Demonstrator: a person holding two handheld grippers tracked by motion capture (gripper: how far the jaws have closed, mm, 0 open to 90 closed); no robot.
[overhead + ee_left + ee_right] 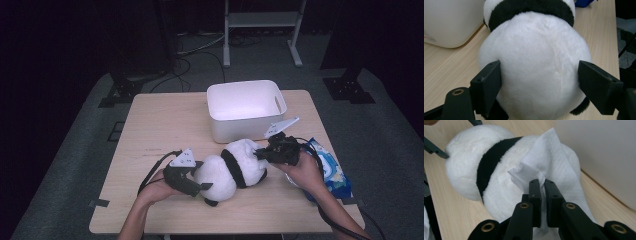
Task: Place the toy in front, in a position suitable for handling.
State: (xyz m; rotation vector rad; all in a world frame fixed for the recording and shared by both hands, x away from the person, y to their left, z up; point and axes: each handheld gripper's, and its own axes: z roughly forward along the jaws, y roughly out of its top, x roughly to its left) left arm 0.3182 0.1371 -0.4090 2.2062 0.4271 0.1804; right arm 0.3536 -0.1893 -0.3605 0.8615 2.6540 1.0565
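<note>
In the high view, a plush panda (232, 167) is seen lying on its side on the wooden table (150, 130), just in front of a white bin (246, 109). It is flanked by the left gripper (192, 176) at its rounded end and the right gripper (267, 152) at the other end. A blue wipe packet (330, 167) lies beside the right hand (302, 172).

In the left gripper view, the panda's white body (534, 67) is bracketed by widely spread jaws; both pads are set against the fur, and the toy appears to be steadied rather than squeezed.

In the right gripper view, a white tissue (549, 157) is pinched between nearly closed jaws and draped over the panda's white fur (499, 192), next to its black band (489, 162).

The step in hand is judged to be wiping the toy while it is held still. For the next move, the tissue should be drawn across the fur with light pressure, the left-hand bracing being maintained so that the panda is not rolled toward the bin.
</note>
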